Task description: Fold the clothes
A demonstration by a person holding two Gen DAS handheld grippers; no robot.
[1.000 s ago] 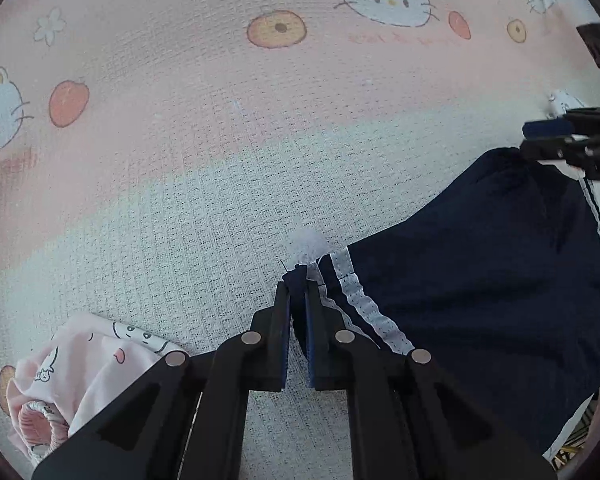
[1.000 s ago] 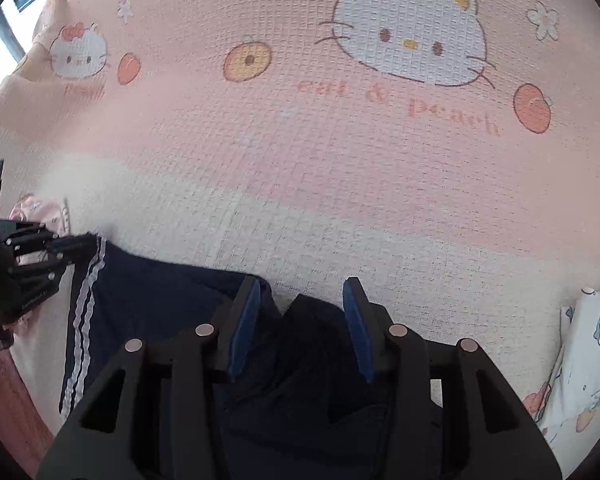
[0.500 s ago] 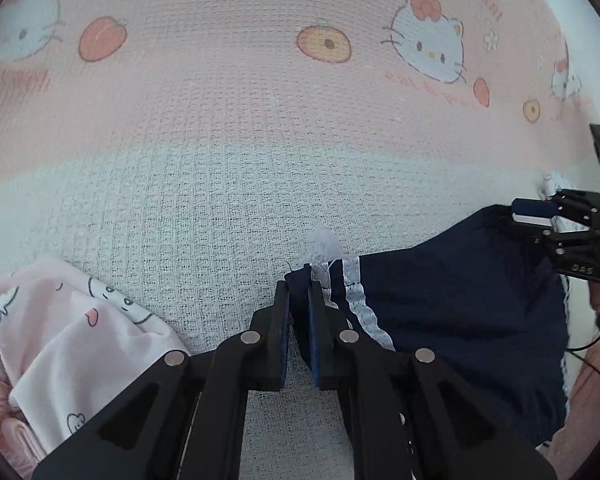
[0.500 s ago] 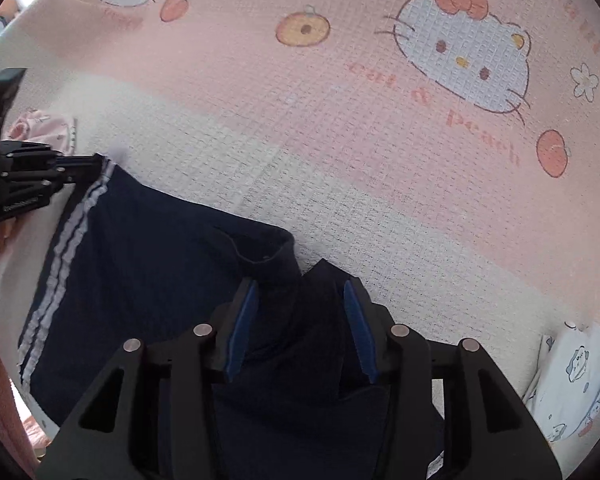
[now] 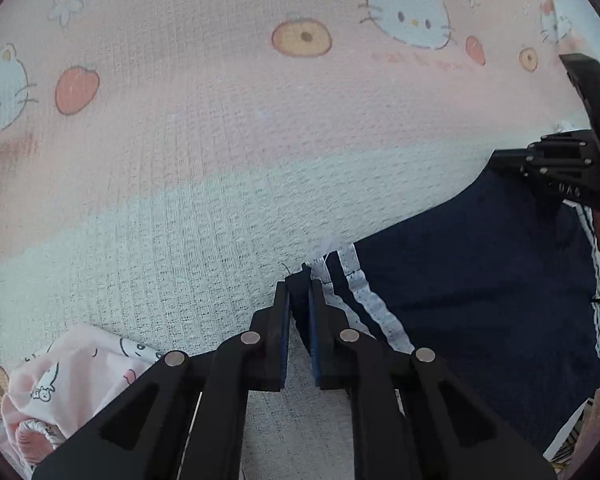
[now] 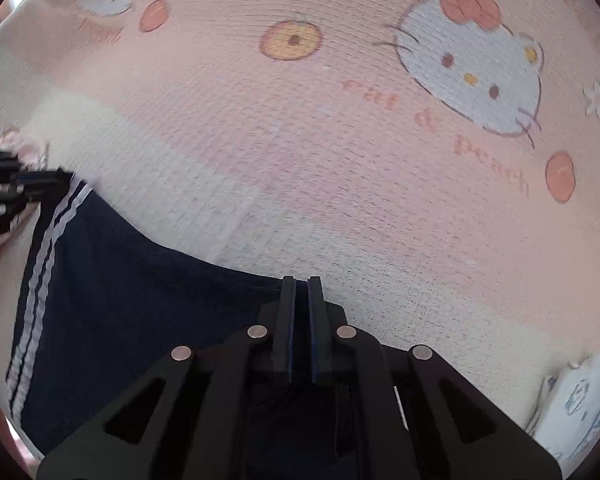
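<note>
Navy shorts [image 5: 480,280] sit at 4 o'clock in my left view, spread on the Hello Kitty blanket [image 5: 220,140], left gripper [image 5: 299,292] and right gripper [image 6: 301,292] each pinching a corner, no fold made yet I'd say, pink garment [image 5: 72,380] at 8 o'clock.

Navy shorts [image 5: 468,280] with white side stripes lie spread flat on the blanket.

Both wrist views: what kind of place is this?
Probably a bedroom, clothes folded on a bed: a pink cartoon-cat blanket covers the surface, navy shorts are spread on it, and a crumpled pink garment lies beside.
</note>
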